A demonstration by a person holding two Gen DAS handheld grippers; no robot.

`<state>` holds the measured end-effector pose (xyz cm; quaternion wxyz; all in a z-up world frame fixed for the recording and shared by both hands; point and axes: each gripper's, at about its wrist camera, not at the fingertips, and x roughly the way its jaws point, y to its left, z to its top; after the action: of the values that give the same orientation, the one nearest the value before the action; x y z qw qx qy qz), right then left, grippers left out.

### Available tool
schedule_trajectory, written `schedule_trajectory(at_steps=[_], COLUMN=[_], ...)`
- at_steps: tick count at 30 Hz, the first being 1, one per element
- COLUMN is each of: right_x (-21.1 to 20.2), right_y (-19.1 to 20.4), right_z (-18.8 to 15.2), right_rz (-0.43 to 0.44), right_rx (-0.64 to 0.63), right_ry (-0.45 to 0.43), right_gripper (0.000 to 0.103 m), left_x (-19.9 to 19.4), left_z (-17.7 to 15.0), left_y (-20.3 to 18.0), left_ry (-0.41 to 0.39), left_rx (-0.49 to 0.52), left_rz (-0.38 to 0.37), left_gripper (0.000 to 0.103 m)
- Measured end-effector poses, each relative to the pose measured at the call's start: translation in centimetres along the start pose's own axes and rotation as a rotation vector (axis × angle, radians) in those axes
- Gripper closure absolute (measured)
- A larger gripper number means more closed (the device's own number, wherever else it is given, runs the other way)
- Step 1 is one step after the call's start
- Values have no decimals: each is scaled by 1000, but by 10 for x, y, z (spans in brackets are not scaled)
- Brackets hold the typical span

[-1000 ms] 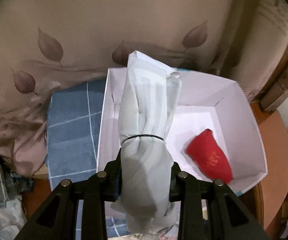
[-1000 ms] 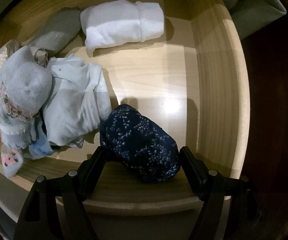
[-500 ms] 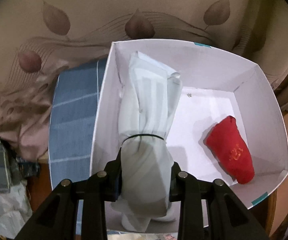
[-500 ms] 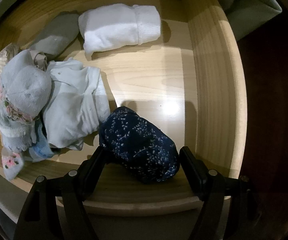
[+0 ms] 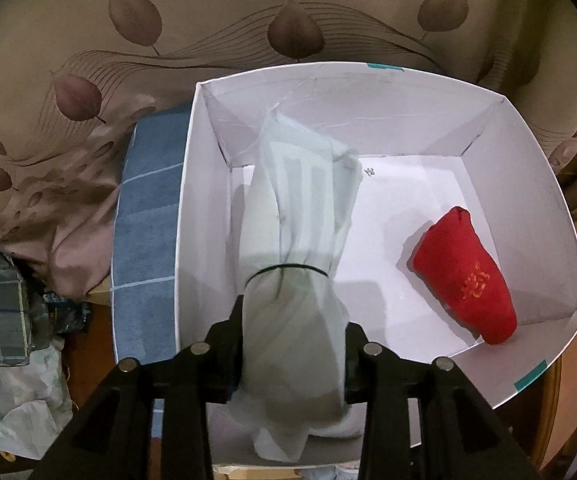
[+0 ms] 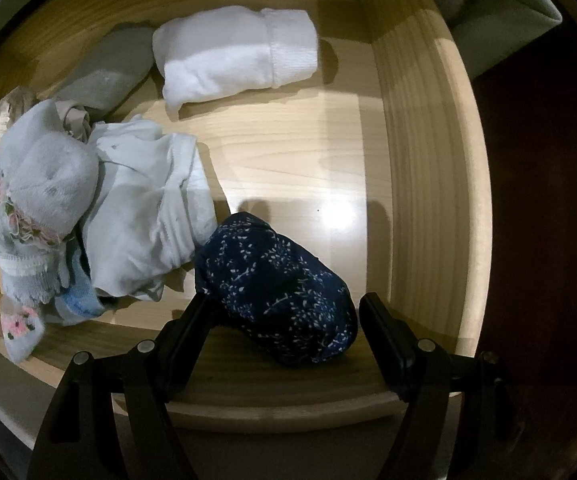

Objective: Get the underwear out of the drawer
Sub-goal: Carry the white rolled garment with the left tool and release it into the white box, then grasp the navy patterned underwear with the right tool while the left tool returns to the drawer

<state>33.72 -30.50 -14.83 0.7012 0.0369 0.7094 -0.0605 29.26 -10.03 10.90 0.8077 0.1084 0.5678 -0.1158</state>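
Pale bundle's (image 5: 296,280) lower end perhaps hidden behind claw.

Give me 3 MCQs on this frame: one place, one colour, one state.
1. Where does the red roll lie?
A. in the white box
B. in the wooden drawer
C. on the blue towel

2. What colour is the roll between the right hand-held gripper fingers?
A. white
B. navy with white sprigs
C. grey

3. How do the right jaws stand around the navy roll?
A. shut tight on it
B. open, one on each side
C. far above, roll not between them

Answers:
1. A, it rests on the box floor near the right wall.
2. B, dark blue printed fabric shows there.
3. B, a gap shows beside the right finger.
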Motion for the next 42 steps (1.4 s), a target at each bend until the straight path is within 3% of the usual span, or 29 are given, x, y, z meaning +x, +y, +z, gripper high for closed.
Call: schedule_trajectory(at_steps=[10,15,18,22,27,33,42], right_x=[-1,0,1,3,6,6,12], right_y=[2,2,1,-3,-9,-8,-9], right_z=[-1,0,0,0,1,3,4], right_rz=[-15,-13,-8,36,103,96,166], right_rx=[0,-2,0,22,28,26,0], right_ry=[1,9,13,11,14,15,57], right_gripper=[31,31,31,31,31,31,30], left_x=[-25,-68,-92,-101,-75,-16,29], left_z=[-8,-36,-60,-100,-151,-188,-212], left_y=[21,25,34,48,65,77,78], left_ry=[-27,-92,-124,-111,-56,51,75], left_rx=[-24,57,53,29,-14,-96,-106], left_rz=[-156,-142,-142,-148,-137,-122,-95], left_gripper=[54,54,54,54,54,54,54])
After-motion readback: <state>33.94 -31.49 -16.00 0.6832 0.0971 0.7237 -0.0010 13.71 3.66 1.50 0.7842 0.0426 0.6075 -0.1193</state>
